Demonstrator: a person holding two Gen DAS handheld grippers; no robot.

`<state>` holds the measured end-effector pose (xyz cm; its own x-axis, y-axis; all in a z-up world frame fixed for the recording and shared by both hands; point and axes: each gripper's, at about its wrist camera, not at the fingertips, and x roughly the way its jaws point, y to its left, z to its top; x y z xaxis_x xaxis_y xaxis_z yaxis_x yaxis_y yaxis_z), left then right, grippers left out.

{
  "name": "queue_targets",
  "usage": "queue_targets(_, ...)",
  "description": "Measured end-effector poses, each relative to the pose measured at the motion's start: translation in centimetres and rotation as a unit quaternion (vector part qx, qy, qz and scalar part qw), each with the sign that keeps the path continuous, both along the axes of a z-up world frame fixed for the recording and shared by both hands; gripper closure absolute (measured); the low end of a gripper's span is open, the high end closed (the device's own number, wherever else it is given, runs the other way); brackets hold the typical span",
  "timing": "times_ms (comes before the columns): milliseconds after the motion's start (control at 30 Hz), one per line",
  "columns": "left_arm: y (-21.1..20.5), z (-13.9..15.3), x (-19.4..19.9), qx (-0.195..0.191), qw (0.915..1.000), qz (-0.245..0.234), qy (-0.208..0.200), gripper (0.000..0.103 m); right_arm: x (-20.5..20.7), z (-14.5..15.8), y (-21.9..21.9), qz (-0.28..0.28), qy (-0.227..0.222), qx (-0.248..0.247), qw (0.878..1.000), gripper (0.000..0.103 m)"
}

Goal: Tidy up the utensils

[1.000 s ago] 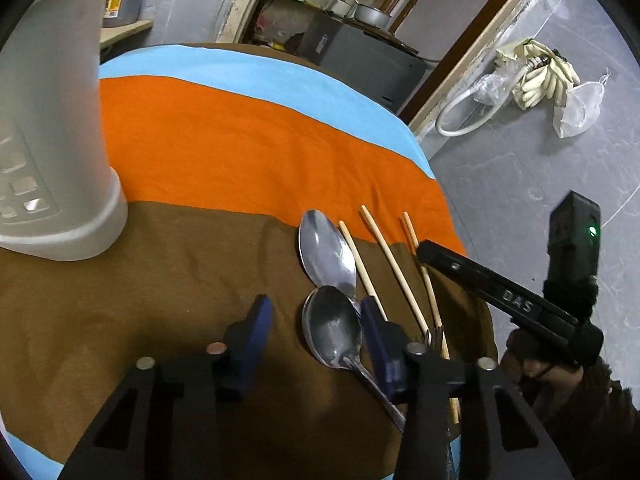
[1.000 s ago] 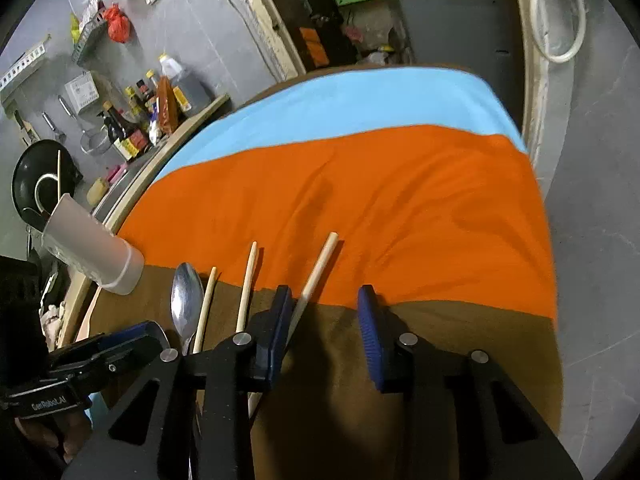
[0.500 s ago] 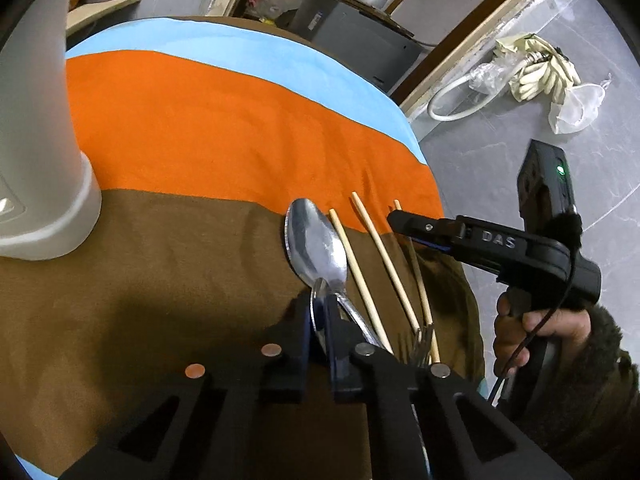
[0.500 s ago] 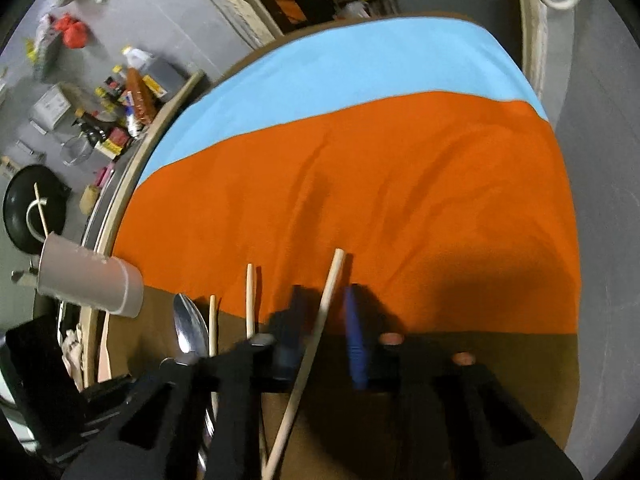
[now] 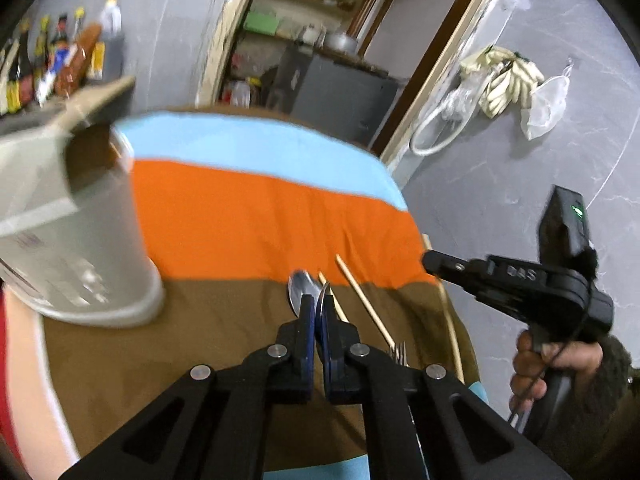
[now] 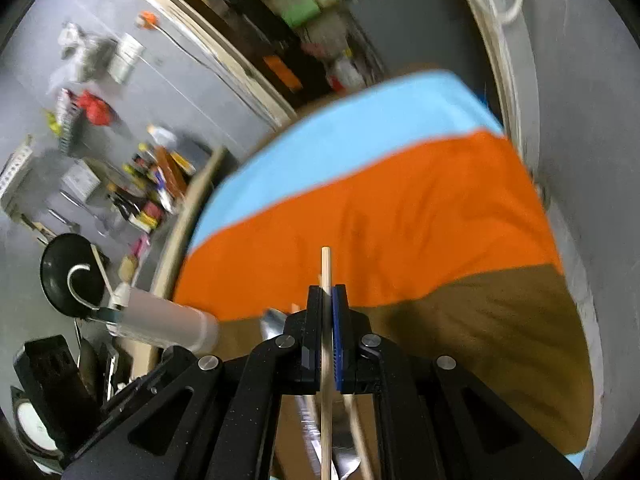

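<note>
My left gripper [image 5: 318, 300] is shut on a metal spoon [image 5: 322, 294], held edge-on and lifted above the cloth. A second spoon [image 5: 298, 287] lies on the brown band just beyond it. Wooden chopsticks [image 5: 366, 300] lie to its right, with a fork [image 5: 398, 350] near the front. The white utensil holder [image 5: 76, 232] stands at the left. My right gripper [image 6: 328, 294] is shut on a wooden chopstick [image 6: 326, 268], which runs upright between the pads, raised off the table. The right gripper also shows in the left wrist view [image 5: 434, 260].
The round table wears a striped cloth [image 5: 260, 208] in blue, orange and brown. In the right wrist view the holder [image 6: 168, 322] lies toward the left edge. Bottles [image 5: 52, 68] stand on a shelf behind. The table edge drops to a grey floor [image 5: 500, 168] at the right.
Both grippers closed, the left on a spoon, the right on a chopstick, and both have lifted their pieces off the cloth. The views have tilted up toward the room.
</note>
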<state>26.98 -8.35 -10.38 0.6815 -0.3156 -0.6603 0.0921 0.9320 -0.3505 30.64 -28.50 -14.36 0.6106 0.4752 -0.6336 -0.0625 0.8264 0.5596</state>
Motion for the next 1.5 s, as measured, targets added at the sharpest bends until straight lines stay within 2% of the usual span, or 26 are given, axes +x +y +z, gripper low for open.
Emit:
queue_targets(200,3.0,4.4,-1.3,0.013,0.9984,0.007,-0.054,0.1,-2.5,5.4,2.2,-0.022,-0.11,-0.012,0.994,0.098)
queue_targets(433,7.6,9.3,-2.6,0.019,0.9949,0.012,-0.099,0.1,-4.0,11.2,5.7,-0.041,-0.226,-0.026,0.973,0.098)
queue_targets(633,12.6,12.5,-3.7,0.026,0.9902,0.044,-0.13,0.1,-4.0,15.1,10.6,-0.025,-0.28,-0.03,0.959,0.098)
queue_targets(800,17.5,14.6,-4.3,0.054,0.9819,0.093,-0.156,0.1,-3.1,17.6,14.5,-0.013,-0.319,-0.009,0.948,0.098)
queue_targets(1000,22.5,15.5,-4.2,0.077,0.9682,0.159,-0.177,0.1,-2.2,18.9,19.0,-0.021,-0.35,-0.002,0.936,0.098)
queue_targets(1167,24.9,15.5,-3.3,0.104,0.9556,0.198,-0.191,0.1,-1.2,18.0,21.1,-0.075,-0.351,-0.008,0.933,0.098)
queue_targets(1300,25.3,14.6,-2.1,0.128,0.9499,0.208,-0.195,0.1,-0.4,17.0,22.3,-0.095,-0.351,-0.023,0.931,0.098)
queue_targets(1500,24.3,12.7,-0.6,0.157,0.9479,0.198,-0.195,0.1,0.4,15.7,23.4,-0.107,-0.353,-0.051,0.928,0.098)
